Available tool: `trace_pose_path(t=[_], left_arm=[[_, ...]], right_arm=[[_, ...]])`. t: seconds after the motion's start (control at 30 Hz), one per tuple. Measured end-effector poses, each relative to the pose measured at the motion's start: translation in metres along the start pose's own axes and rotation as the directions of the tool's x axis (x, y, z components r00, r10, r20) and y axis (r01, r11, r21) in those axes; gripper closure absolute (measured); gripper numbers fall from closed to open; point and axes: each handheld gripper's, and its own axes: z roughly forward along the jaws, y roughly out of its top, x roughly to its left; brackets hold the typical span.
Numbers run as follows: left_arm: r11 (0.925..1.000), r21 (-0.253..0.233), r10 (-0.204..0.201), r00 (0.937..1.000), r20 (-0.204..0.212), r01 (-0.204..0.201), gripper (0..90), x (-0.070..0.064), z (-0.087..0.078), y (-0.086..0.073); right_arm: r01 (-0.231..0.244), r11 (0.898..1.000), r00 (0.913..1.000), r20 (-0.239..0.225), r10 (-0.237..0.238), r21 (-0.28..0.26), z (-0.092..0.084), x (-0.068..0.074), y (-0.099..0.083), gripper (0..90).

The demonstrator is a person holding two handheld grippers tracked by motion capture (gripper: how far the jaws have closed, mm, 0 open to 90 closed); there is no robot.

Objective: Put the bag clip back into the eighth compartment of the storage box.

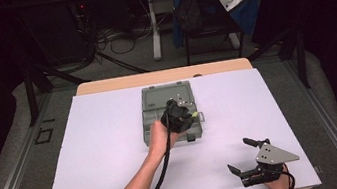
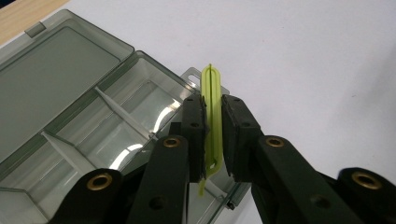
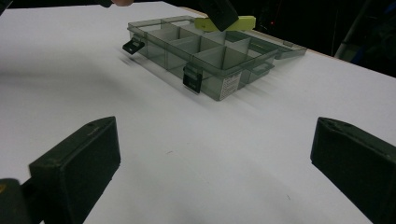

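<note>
Yellow-green clip (image 2: 212,121) sits pinched in the left gripper (image 2: 213,114)

Compartment box (image 1: 169,114) mid-table (image 1: 105,159), lid lying open behind it; left gripper (image 1: 183,114) above box; right gripper (image 1: 246,156) well apart, near-right.

My left gripper (image 1: 178,112) hovered over the open grey compartment box (image 1: 151,108), which lay on the far middle part of the white table (image 1: 104,154). A little yellow-green piece (image 1: 193,114) showed at its tip. My right gripper (image 1: 248,156) rested near the front right edge, well apart from the box, with its 2 jaws spread wide.
</note>
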Motion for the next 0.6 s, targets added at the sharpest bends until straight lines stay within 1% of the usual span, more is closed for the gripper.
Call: trace_pose_path(t=[0.6], left_arm=[[0.9991, 0.003, -0.043, 0.9990, -0.008, 0.043, 80.1, -0.0005, 0.0093, -0.0018]], right_arm=[[0.000, 1.000, 1.0000, 0.000, 0.000, 0.000, 0.0001, -0.0001, -0.0001, 1.2]])
